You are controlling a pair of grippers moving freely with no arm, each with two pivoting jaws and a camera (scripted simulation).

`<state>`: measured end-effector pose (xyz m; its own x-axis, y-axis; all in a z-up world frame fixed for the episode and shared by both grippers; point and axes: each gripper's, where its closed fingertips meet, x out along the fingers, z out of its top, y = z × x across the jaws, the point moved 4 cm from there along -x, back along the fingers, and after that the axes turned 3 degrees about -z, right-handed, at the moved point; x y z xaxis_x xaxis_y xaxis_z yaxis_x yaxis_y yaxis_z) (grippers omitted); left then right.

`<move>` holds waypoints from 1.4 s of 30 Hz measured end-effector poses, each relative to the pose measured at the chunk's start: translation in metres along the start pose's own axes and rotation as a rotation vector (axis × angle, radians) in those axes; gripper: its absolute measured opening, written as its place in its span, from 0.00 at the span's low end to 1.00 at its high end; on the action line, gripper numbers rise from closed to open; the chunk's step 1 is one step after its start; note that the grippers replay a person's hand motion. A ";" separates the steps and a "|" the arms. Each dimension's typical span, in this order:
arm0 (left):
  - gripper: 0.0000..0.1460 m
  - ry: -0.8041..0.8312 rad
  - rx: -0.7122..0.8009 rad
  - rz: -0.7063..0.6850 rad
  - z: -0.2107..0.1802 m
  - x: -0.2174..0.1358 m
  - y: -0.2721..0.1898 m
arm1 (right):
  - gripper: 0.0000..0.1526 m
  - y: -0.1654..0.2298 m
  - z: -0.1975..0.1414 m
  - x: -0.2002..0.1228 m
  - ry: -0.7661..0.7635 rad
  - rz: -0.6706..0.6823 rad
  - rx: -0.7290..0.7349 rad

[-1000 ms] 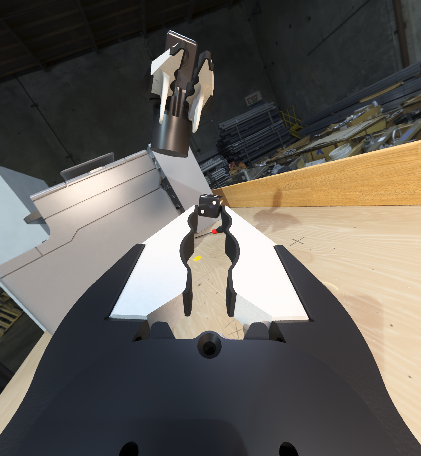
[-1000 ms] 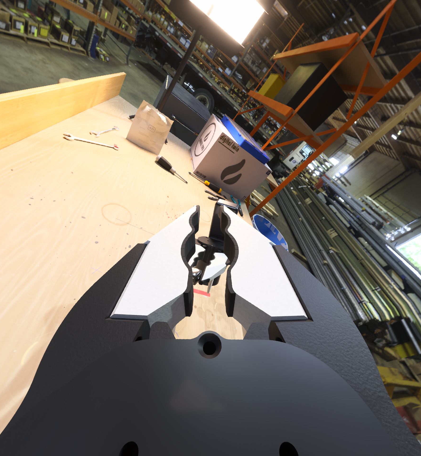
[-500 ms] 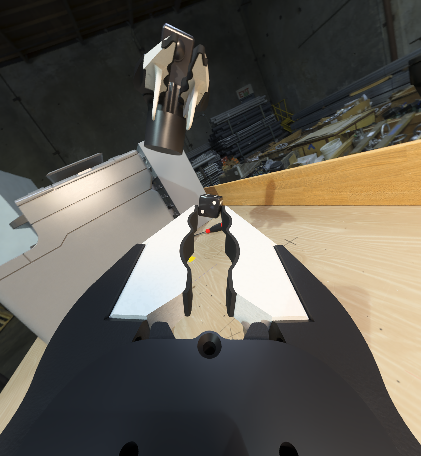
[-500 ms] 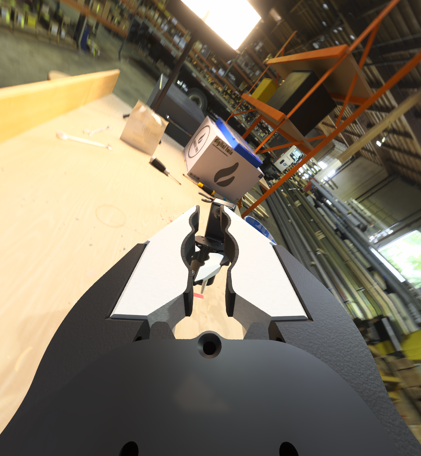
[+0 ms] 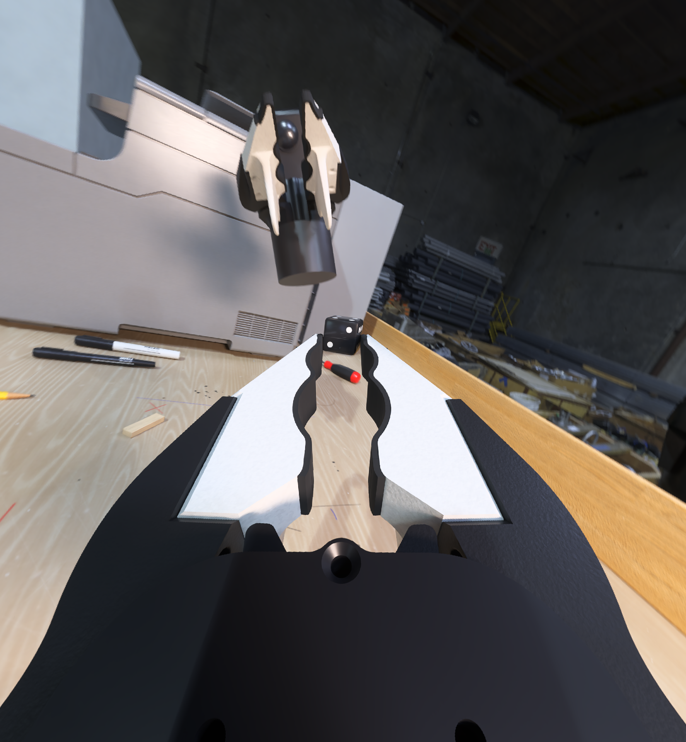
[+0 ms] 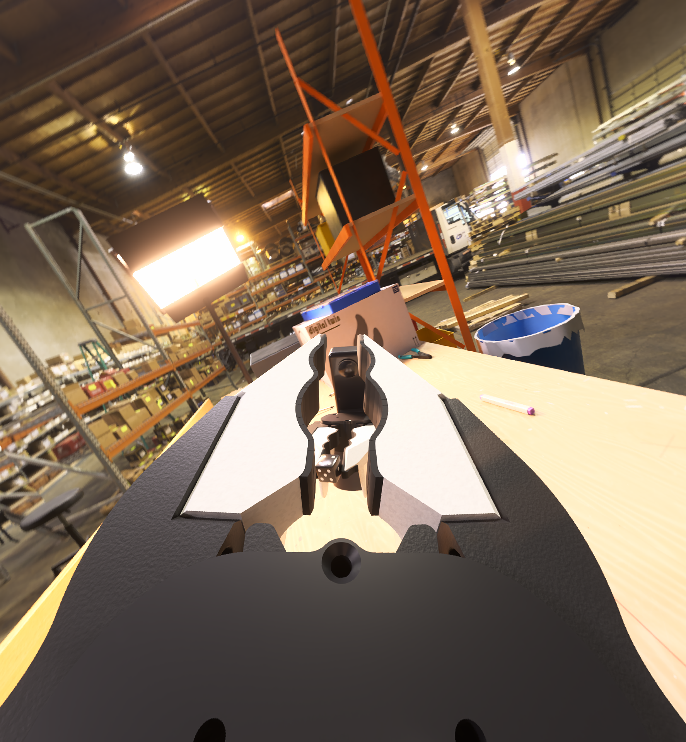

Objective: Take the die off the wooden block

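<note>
My left gripper [image 5: 340, 338] is shut on the black die [image 5: 342, 334], which has white pips, pinching it between its fingertips above the table. The small wooden block [image 5: 143, 425] lies flat on the table to the left, well apart from the die and with nothing on it. My right gripper [image 6: 340, 341] is open and empty. It hovers above and beyond the die in the left wrist view [image 5: 300, 229], facing back at my left gripper. The right wrist view shows my left gripper [image 6: 333, 461] holding the die [image 6: 326, 470].
A grey printer [image 5: 132, 241] stands at the back left. Two black markers [image 5: 92, 357], a yellow pencil [image 5: 0, 395] and a red-handled screwdriver [image 5: 343, 371] lie on the table. A wooden rail [image 5: 534, 461] borders the right. A cardboard box [image 6: 357, 321], a blue bin [image 6: 530, 337] and a white pen [image 6: 506, 403] show in the right wrist view.
Both views have swung round a lot. My left gripper still holds the die and now looks over the table with the block and markers. The right gripper has turned to face it.
</note>
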<state>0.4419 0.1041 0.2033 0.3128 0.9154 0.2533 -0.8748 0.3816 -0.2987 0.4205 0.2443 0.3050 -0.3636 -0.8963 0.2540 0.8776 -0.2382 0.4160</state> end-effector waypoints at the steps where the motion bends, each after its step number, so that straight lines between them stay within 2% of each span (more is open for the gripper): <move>1: 0.13 -0.019 -0.020 0.021 0.000 -0.002 0.005 | 0.10 -0.009 -0.001 -0.002 -0.011 -0.016 0.020; 7: 0.13 -0.012 -0.054 0.079 -0.004 -0.011 0.018 | 0.10 -0.031 -0.010 -0.003 -0.023 -0.019 0.069; 14: 0.13 0.036 -0.156 0.102 -0.019 -0.021 0.029 | 0.10 -0.044 -0.026 0.006 0.015 -0.097 0.074; 19: 0.13 0.055 -0.189 0.106 -0.045 -0.036 0.011 | 0.10 -0.040 -0.058 0.029 0.053 0.010 0.195; 23: 0.13 0.141 -0.209 0.122 -0.070 -0.044 -0.005 | 0.10 -0.031 -0.089 0.041 0.109 0.063 0.220; 28: 0.13 0.229 -0.265 0.138 -0.099 -0.053 -0.014 | 0.10 -0.019 -0.121 0.030 0.103 0.100 0.166; 32: 0.13 0.247 -0.373 0.144 -0.114 -0.055 -0.013 | 0.10 -0.014 -0.136 0.017 0.047 0.134 0.170; 37: 0.13 0.277 -0.428 0.163 -0.121 -0.055 -0.009 | 0.10 -0.013 -0.168 0.015 0.148 0.144 0.158; 42: 0.13 0.331 -0.412 0.184 -0.126 -0.054 -0.010 | 0.10 -0.003 -0.167 0.018 0.148 0.172 0.124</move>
<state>0.4802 0.0673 0.0763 0.3257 0.9379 -0.1194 -0.7298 0.1691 -0.6624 0.4630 0.1662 0.1626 -0.1550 -0.9667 0.2038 0.8741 -0.0381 0.4842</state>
